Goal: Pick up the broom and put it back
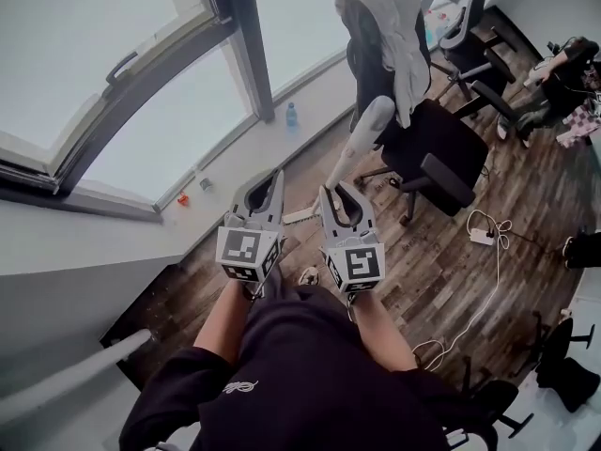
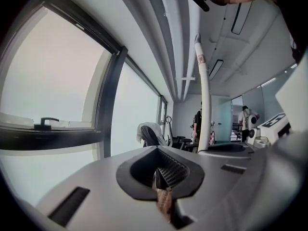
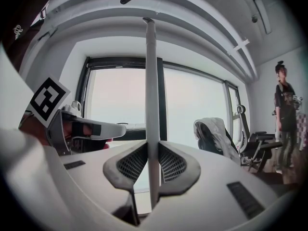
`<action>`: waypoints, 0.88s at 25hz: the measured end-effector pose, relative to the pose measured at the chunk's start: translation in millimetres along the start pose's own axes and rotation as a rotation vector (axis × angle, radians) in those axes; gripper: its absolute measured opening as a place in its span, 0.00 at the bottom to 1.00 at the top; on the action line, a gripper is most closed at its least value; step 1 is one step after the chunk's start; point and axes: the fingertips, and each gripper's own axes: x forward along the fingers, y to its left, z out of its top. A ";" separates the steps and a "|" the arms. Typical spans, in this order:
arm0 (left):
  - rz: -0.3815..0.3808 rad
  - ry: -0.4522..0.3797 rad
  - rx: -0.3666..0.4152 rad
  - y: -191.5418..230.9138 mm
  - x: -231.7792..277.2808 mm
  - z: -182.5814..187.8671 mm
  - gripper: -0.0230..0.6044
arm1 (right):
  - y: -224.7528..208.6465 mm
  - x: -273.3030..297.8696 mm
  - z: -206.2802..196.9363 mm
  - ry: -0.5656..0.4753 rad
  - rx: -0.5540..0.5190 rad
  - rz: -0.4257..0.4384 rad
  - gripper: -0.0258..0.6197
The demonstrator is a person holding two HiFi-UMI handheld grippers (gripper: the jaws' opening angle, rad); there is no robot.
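Now my right gripper [image 3: 153,163] is clamped on the broom [image 3: 151,81], holding its handle upright in front of the window [image 3: 118,95]. Left gripper [image 2: 161,176] is closed and empty. Handle looks light, stiff, smooth, maybe slippery. Best held mid-handle.

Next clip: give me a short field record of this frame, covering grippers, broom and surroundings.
left gripper: jaws together, nothing between them
right gripper: shut on the broom handle
broom handle: white, upright between the pads
office chair: black, pale garment draped over its back
floor: dark wood planks
person: standing at the right of the right gripper view
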 end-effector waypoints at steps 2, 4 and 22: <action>-0.007 0.005 0.007 -2.2 2.1 -1.4 0.04 | -1.9 -0.7 1.5 -0.006 -0.003 -0.005 0.17; -0.011 0.016 0.012 -3.5 3.5 -3.6 0.04 | -2.9 -0.6 3.2 -0.012 -0.006 -0.008 0.17; 0.082 0.015 -0.005 1.4 -23.3 -10.9 0.04 | 15.7 -9.5 3.7 -0.025 -0.003 0.071 0.17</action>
